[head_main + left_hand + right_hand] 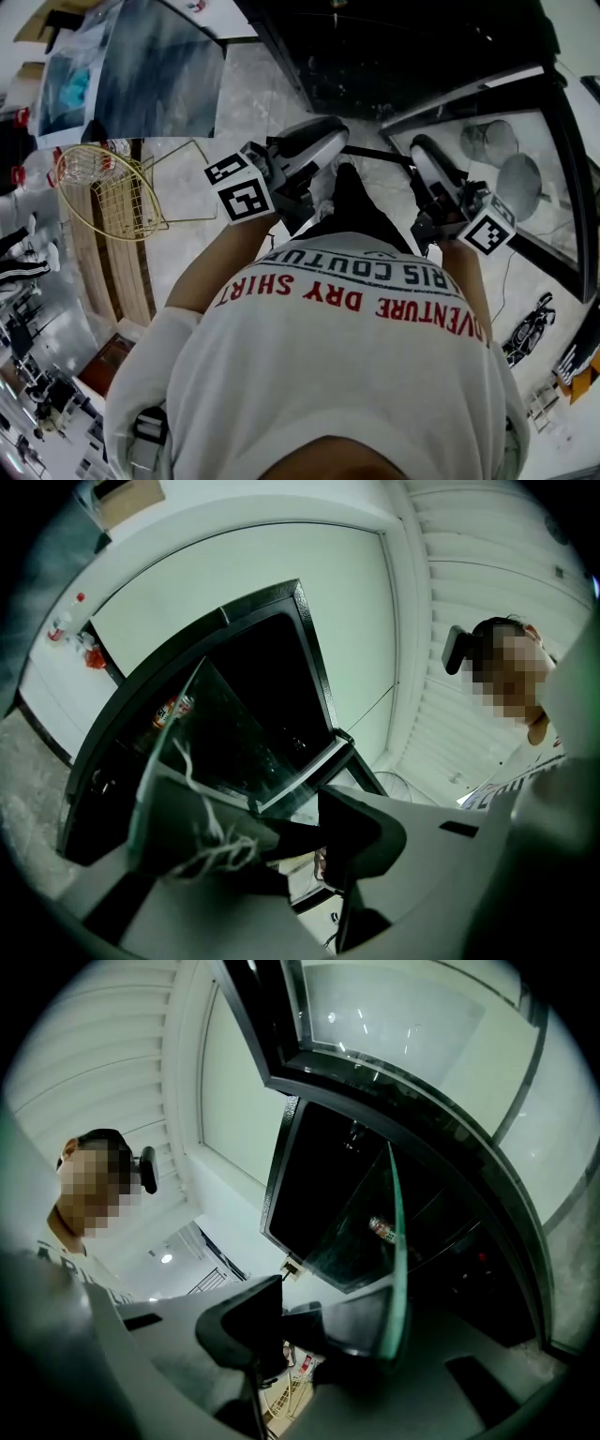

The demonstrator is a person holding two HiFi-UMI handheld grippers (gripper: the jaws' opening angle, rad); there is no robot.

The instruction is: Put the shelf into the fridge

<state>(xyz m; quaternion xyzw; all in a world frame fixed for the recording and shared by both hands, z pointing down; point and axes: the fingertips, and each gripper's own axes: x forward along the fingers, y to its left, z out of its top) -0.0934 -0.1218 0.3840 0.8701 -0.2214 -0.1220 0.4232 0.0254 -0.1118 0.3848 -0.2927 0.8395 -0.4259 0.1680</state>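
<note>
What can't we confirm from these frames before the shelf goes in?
1. Rails or slots in the fridge: both gripper views, interior too dark.
2. Outline of the shelf in the head view: clear glass is lost against the floor and the dark fridge.
3. Exact pad seating of the left claw: left gripper view, one pad sits behind the glass.
4. Label on the small container inside the fridge: right gripper view, too small to read.

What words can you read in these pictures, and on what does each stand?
"VENTURE DRY SHIRT": red, upside down, on the person's white shirt.
"RIS COUTU": dark, ends hidden, same shirt.
Label on the can: too small to read.
Marker cubes: square patterns, no words.
</note>
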